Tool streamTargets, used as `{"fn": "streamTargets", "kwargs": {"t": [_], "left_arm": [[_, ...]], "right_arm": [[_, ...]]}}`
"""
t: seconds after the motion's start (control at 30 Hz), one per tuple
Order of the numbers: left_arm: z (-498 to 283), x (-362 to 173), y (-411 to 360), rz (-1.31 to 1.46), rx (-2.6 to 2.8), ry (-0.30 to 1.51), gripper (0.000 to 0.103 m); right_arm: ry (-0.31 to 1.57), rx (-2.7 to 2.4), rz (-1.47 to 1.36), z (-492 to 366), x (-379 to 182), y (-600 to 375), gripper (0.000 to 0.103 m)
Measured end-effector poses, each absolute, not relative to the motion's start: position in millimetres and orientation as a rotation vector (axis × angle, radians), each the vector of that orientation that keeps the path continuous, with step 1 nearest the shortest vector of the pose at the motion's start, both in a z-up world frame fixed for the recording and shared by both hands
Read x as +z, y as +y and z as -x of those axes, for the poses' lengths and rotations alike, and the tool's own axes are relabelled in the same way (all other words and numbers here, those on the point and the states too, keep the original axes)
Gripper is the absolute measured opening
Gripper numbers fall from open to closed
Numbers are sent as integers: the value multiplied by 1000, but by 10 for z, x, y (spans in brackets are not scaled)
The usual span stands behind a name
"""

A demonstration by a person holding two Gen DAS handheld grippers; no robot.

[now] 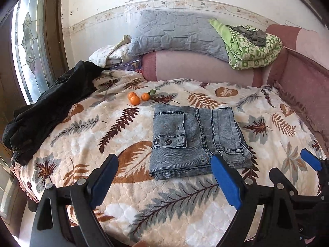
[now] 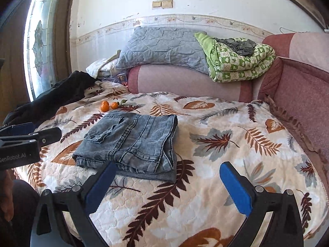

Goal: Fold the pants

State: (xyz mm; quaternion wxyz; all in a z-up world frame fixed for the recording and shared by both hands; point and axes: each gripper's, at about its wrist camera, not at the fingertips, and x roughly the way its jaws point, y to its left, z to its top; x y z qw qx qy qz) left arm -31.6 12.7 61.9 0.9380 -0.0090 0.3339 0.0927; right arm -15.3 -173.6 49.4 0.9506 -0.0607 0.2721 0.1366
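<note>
Grey denim pants (image 1: 195, 140) lie folded into a compact rectangle on the leaf-patterned blanket (image 1: 82, 135); they also show in the right wrist view (image 2: 131, 142). My left gripper (image 1: 164, 166) is open and empty, held just short of the pants' near edge. My right gripper (image 2: 168, 175) is open and empty, near the pants' near right corner. The right gripper also shows at the right edge of the left wrist view (image 1: 296, 164), and the left gripper at the left edge of the right wrist view (image 2: 30, 135).
Dark clothing (image 1: 49, 107) lies heaped at the bed's left edge. Tangerines (image 1: 136, 98) sit beyond the pants. A grey pillow (image 1: 174, 33) and a green quilt (image 1: 253, 47) rest on the pink headboard cushion (image 1: 197, 68). A padded pink side (image 1: 304, 86) runs along the right.
</note>
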Motion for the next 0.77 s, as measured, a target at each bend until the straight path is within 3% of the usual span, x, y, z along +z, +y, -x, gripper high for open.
{"fn": "streamTargets", "kwargs": {"t": [0.53, 0.6, 0.77], "left_arm": [[311, 631, -55, 34, 152, 708, 92], [298, 610, -49, 53, 111, 717, 102], [306, 609, -26, 58, 134, 686, 102]], "right_arm": [[543, 319, 109, 215, 418, -1778, 102], [544, 318, 110, 211, 418, -1778, 102], [549, 317, 118, 200, 406, -1769, 102]]}}
